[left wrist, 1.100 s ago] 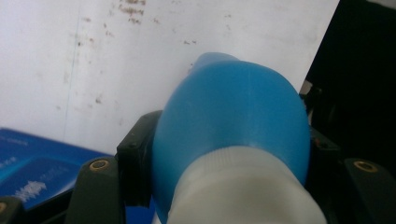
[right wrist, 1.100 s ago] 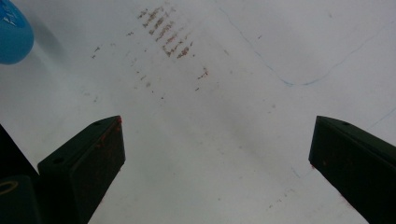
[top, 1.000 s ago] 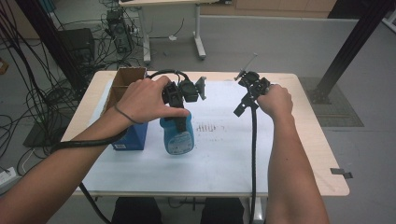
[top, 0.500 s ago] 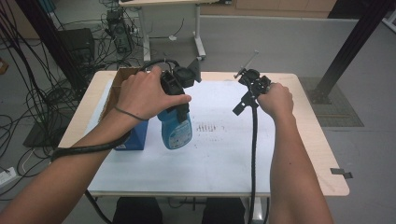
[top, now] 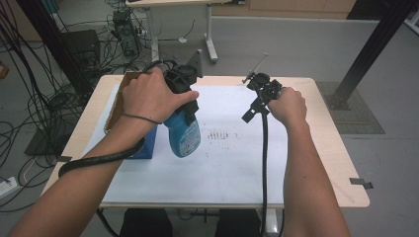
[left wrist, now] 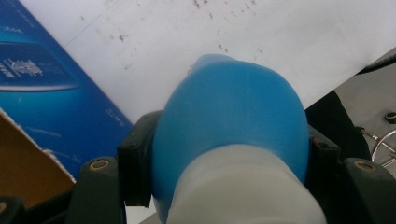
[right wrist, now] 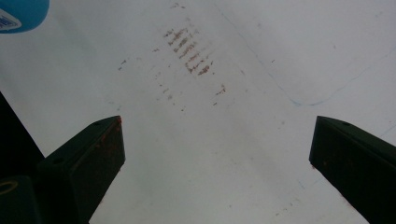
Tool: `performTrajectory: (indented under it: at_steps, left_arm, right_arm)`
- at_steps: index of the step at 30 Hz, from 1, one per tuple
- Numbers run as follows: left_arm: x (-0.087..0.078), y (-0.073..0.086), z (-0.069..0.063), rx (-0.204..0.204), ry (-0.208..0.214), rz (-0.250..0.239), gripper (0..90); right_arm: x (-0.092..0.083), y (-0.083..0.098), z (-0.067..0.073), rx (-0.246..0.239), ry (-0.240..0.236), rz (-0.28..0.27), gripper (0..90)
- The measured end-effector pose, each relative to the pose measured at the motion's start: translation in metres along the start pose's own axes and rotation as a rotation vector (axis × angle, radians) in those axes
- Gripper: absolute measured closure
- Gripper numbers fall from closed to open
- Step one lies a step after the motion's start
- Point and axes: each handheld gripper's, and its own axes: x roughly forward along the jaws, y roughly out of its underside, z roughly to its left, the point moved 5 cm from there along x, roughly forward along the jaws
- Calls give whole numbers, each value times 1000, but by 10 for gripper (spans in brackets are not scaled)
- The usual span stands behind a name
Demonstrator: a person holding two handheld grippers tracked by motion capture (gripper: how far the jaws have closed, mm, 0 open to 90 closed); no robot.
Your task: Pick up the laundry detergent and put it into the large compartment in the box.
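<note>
The left gripper (top: 185, 106) is clamped tight on the blue bottle (top: 183, 136), jaws pinching its upper body just below the white neck, and the bottle hangs tilted, clear of the white sheet (top: 222, 163) on the tabletop (top: 341, 168). Just beside it sits the blue box (top: 146, 148), an open cardboard box (top: 114, 106) at the tabletop's left edge. The right gripper (top: 257, 101) hovers well apart, jaws wide and empty over rusty smudges (right wrist: 189, 49).
</note>
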Motion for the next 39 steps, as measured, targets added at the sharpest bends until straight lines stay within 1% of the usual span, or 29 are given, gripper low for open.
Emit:
performTrajectory:
  at_steps: [3,6,10,11,12,15,19,26,31,33,36,39]
  left_arm:
    - [-5,2,2,-6,-5,-4,366]
    - [-12,2,2,-9,-8,-6,367]
    - [-26,2,2,-12,-13,-6,367]
    - [-31,1,2,-4,-15,3,367]
    - [-35,2,1,-12,-17,-3,367]
    - [-52,2,0,-7,-21,-10,367]
    - [-71,4,-1,-13,-20,-22,367]
    - [-109,8,-2,-19,-35,-41,367]
    - [-138,15,0,-56,-38,-82,367]
    - [-149,16,2,-57,-42,-87,367]
    - [-160,16,4,-65,-54,-94,367]
    - [-166,15,8,-80,-57,-93,368]
  right_arm:
    - [-1,0,1,0,0,-11,35]
    - [-1,-2,1,-3,2,-9,34]
    - [1,-2,1,0,-5,-13,35]
    - [2,-2,0,-3,-6,-13,37]
    - [2,-2,0,0,-7,-9,35]
    - [4,-1,-2,2,-10,-11,35]
    - [7,0,-4,6,-16,-14,35]
    - [11,1,-6,8,-27,-17,35]
    - [12,1,-7,11,-27,-20,35]
    - [12,1,-7,9,-27,-19,35]
    - [13,1,-8,13,-32,-22,35]
    - [14,2,-9,15,-36,-27,35]
